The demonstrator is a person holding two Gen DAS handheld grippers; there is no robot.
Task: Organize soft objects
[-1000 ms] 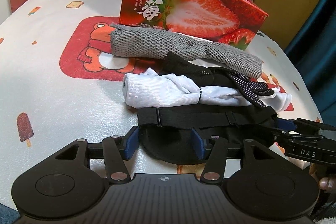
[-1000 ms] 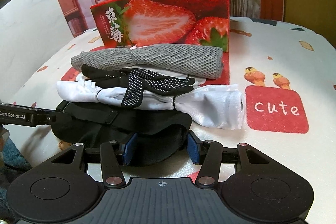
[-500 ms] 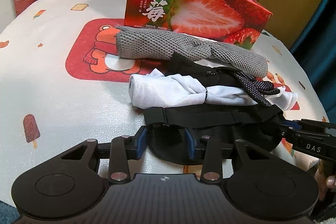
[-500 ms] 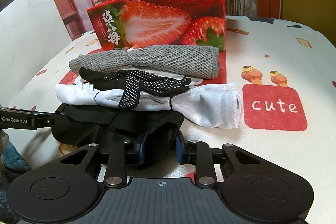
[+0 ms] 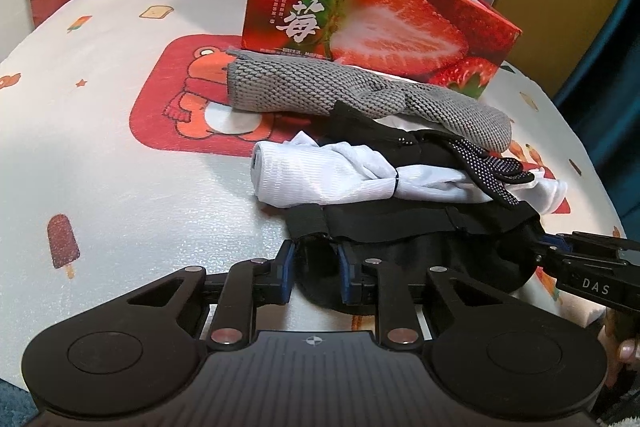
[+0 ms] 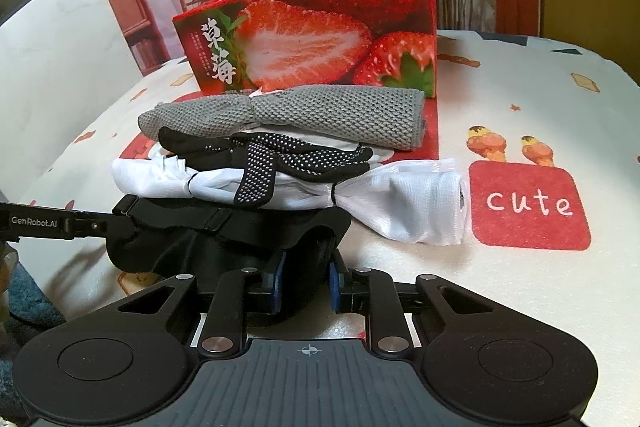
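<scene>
On the printed table cover [image 5: 120, 195] we see bare room at nine o'clock, and at twelve the strawberry box [image 5: 372, 19]. Before it lie a grey towel [image 5: 360, 99], white cloth [image 5: 320, 175], dotted glove [image 6: 264, 163] and nearest, probably a black cap [image 5: 420, 239]. Our left gripper [image 5: 314, 269] and right gripper [image 6: 306, 281] each pinch its edge.

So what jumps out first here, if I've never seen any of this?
The red strawberry box standing at the back of the cartoon-printed table. In front lies a pile of soft things: a grey knit cloth, dotted black gloves, a white cloth. Nearest, both grippers, left and right, pinch a black fabric piece.
</scene>
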